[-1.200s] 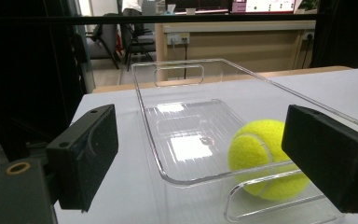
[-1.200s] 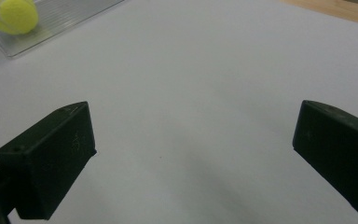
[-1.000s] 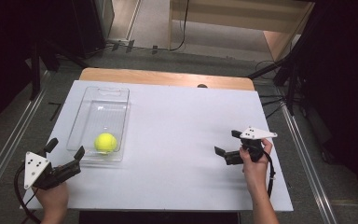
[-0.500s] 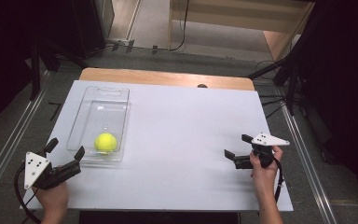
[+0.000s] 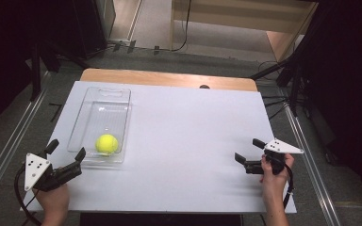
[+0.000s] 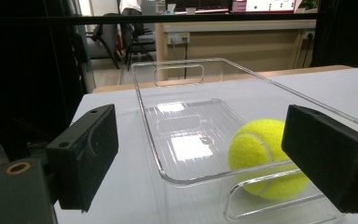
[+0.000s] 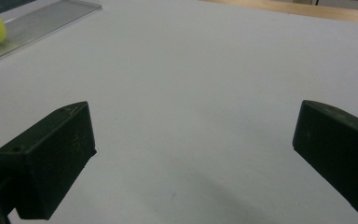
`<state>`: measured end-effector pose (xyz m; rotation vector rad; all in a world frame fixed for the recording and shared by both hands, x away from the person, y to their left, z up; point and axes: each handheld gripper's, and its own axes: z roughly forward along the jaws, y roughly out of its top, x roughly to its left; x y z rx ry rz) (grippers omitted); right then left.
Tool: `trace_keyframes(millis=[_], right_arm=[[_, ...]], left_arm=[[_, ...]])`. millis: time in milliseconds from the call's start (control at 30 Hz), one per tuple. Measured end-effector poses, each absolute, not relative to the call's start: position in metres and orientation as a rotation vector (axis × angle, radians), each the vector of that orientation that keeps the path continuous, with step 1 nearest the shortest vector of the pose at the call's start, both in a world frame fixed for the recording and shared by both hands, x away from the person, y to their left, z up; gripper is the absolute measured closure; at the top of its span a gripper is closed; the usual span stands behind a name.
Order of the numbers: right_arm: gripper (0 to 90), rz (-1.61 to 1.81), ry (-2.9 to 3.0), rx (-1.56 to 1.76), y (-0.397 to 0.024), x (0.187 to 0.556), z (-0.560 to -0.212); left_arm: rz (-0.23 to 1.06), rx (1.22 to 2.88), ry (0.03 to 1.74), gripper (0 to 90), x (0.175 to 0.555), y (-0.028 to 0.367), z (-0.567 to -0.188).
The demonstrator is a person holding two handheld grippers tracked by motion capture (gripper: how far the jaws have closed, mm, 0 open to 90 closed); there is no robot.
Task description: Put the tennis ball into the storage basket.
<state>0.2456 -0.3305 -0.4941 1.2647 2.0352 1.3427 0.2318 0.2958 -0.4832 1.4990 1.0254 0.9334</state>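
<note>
ball (image 5: 107,143) in clear tray (image 5: 104,96): likely light, fuzzy, slightly springy, so pinch across its middle; left gripper (image 5: 67,161) and right gripper (image 5: 248,153) jaws spread, empty.

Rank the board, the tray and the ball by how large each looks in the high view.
1. Board, by far the largest.
2. Tray, lying on the board's left side.
3. Ball, smallest, sitting inside the tray at its near end.

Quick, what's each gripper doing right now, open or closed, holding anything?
Left gripper: open, holding nothing, fingers near the clear tray.
Right gripper: open, holding nothing.
</note>
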Motion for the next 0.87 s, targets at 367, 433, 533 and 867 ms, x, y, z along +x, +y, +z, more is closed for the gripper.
trace_keyframes(millis=[367,433,533,867], right_arm=[[0.0,1.398,1.959,1.275,-0.341,0.235,-0.499],[0.0,1.404,1.947,1.263,-0.344,0.233,-0.498],[0.0,1.413,1.924,1.264,-0.348,0.229,-0.498],[0.0,1.433,1.867,1.29,-0.357,0.224,-0.499]], left_arm=[[0.931,1.495,1.027,11.3,0.232,0.296,-0.483],[0.931,1.491,1.024,11.3,0.232,0.297,-0.483],[0.928,1.488,1.027,11.3,0.231,0.297,-0.483],[0.924,1.482,1.028,11.3,0.232,0.298,-0.482]])
